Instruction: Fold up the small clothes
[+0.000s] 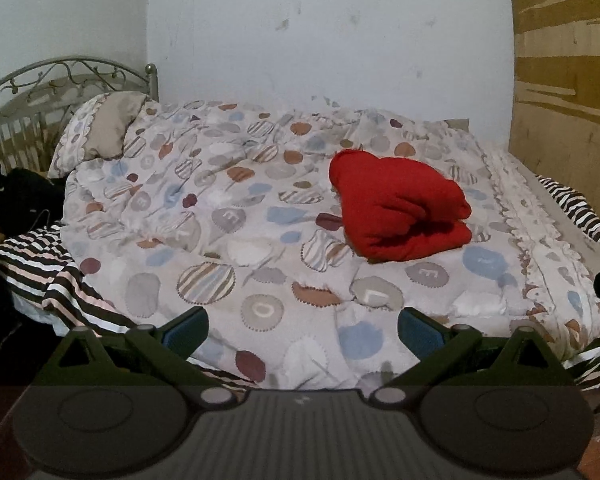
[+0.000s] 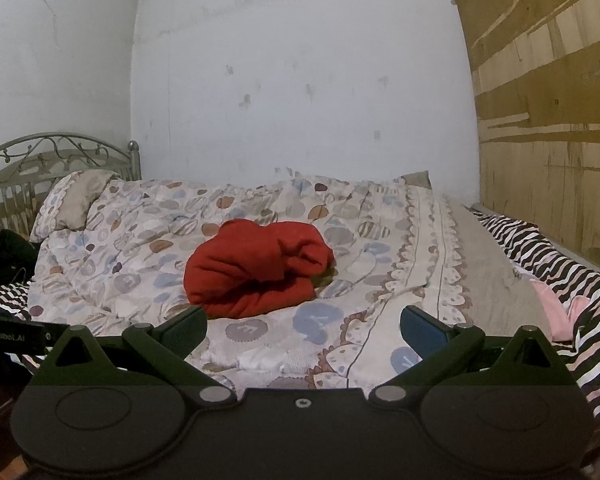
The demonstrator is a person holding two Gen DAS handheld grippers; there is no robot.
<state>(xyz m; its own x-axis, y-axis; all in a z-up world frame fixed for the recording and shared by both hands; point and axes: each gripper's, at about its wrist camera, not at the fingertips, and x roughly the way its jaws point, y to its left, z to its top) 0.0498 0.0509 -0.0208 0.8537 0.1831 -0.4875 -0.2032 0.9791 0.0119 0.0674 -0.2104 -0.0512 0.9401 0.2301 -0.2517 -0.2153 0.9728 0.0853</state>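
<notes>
The left gripper (image 1: 303,330) fills the foreground of its own view, jaws spread wide with blue pads showing and nothing between them, held at the near edge of a bed. The right gripper (image 2: 303,330) is in the same state, fingers parted and empty, above the same near edge. Beyond both lies a patterned quilt (image 1: 228,216) printed with blue, brown and striped blobs, rumpled across the mattress. On it rests the red garment (image 1: 396,208), folded into a thick, rounded bundle in the middle of the quilt and well apart from either gripper. From the left wrist view the bundle's long axis runs from far left to near right, a rounded hump at the far end and stacked folded edges facing the near right. From the right wrist view the same red garment (image 2: 256,266) sits left of centre, its layered open end turned toward the right. A black-and-white striped sheet (image 2: 560,264) shows beneath the quilt along the right side and at the near left corner. A pillow (image 1: 100,132) leans at the head of the bed against a metal scrollwork headboard (image 1: 60,80). A white wall (image 2: 300,80) stands behind, with a wooden panel (image 2: 548,80) on the right.
</notes>
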